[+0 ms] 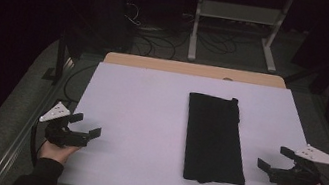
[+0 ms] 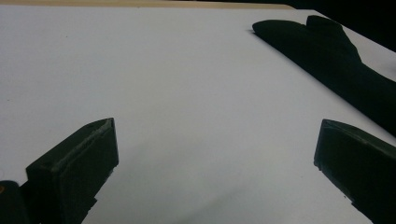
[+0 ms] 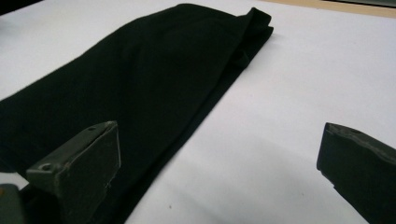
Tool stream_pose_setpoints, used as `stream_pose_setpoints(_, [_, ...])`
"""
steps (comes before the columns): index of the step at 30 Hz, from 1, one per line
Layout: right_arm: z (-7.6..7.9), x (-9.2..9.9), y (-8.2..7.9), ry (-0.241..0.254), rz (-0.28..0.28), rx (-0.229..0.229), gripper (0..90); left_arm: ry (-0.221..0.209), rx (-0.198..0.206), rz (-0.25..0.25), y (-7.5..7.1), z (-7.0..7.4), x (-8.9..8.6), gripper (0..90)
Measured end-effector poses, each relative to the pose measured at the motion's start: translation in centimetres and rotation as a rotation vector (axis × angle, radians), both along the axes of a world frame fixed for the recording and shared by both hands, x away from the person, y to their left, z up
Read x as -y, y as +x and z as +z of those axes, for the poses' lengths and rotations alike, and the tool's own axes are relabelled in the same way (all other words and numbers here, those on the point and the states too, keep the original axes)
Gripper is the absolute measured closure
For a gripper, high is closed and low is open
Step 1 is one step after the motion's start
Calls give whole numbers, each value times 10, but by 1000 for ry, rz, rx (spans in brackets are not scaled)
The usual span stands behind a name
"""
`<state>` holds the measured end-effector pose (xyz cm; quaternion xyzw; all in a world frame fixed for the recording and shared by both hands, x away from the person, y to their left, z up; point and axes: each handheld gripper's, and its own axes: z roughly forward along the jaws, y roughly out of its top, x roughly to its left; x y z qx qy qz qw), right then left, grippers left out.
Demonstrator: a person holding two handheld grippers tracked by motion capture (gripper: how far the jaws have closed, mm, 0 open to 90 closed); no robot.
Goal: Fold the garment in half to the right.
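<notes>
A black cloth point(image 1: 214, 139), folded into a long strip, lies flat on the white table top point(image 1: 147, 120), right of centre and running from far to near. My left gripper point(image 1: 87, 127) rests at the table's near left edge, open, with nothing between its jaws. My right gripper point(image 1: 274, 158) rests at the near right edge, also open and empty, a short way right of the cloth's near end. The left gripper view has the cloth point(image 2: 336, 65) at the upper right, well beyond the gripper point(image 2: 215, 154). In the right gripper view the cloth point(image 3: 140, 79) lies ahead and left of the gripper point(image 3: 217, 158).
The table's wooden far edge point(image 1: 196, 69) shows beyond the white sheet. A white frame leg point(image 1: 196, 24) and loose cables point(image 1: 161, 41) lie on the dark floor behind. Black stands point(image 1: 61, 57) flank the table on both sides.
</notes>
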<state>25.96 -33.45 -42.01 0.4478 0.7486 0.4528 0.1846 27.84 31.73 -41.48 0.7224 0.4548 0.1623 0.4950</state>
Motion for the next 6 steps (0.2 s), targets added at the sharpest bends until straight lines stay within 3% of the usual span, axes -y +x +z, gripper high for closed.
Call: stream_pose_setpoints(6, [0,2,-7,10,10,12,0,14,-25,11,2,-4,-2,0])
